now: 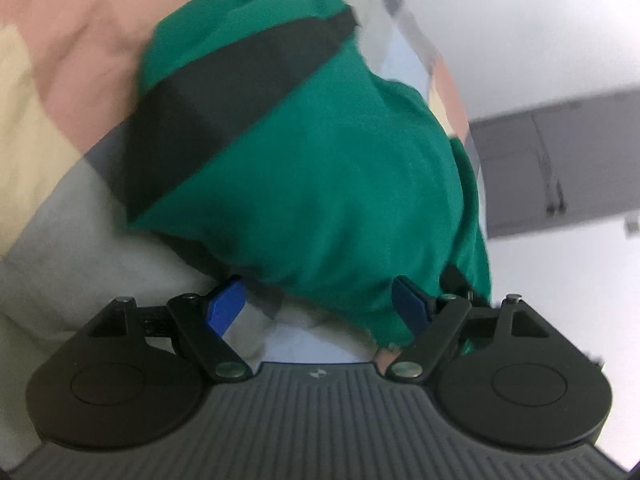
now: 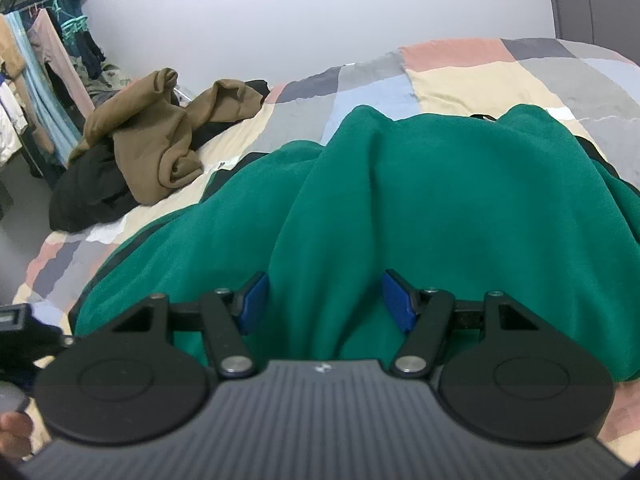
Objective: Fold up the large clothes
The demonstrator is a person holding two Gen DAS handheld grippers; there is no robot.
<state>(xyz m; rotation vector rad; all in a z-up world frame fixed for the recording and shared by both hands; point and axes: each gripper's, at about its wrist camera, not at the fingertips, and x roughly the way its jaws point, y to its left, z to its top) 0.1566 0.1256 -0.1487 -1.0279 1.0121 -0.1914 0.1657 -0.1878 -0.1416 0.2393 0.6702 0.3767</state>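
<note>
A large green garment (image 1: 320, 168) with a black stripe (image 1: 224, 108) lies bunched on the patchwork bedspread (image 1: 60, 80). My left gripper (image 1: 318, 308) is open, its blue fingertips (image 1: 226, 306) wide apart at the garment's near edge, with cloth hanging between them. In the right wrist view the green garment (image 2: 420, 208) fills the middle, raised in a ridge. My right gripper (image 2: 324, 304) is open, its blue fingertips (image 2: 252, 304) either side of that ridge of cloth.
A brown hoodie (image 2: 160, 148) and a black garment (image 2: 92, 196) lie heaped on the bedspread (image 2: 460, 80) at the far left. Hanging clothes (image 2: 36, 72) stand by the wall on the left. A grey cupboard (image 1: 560, 160) is beyond the bed.
</note>
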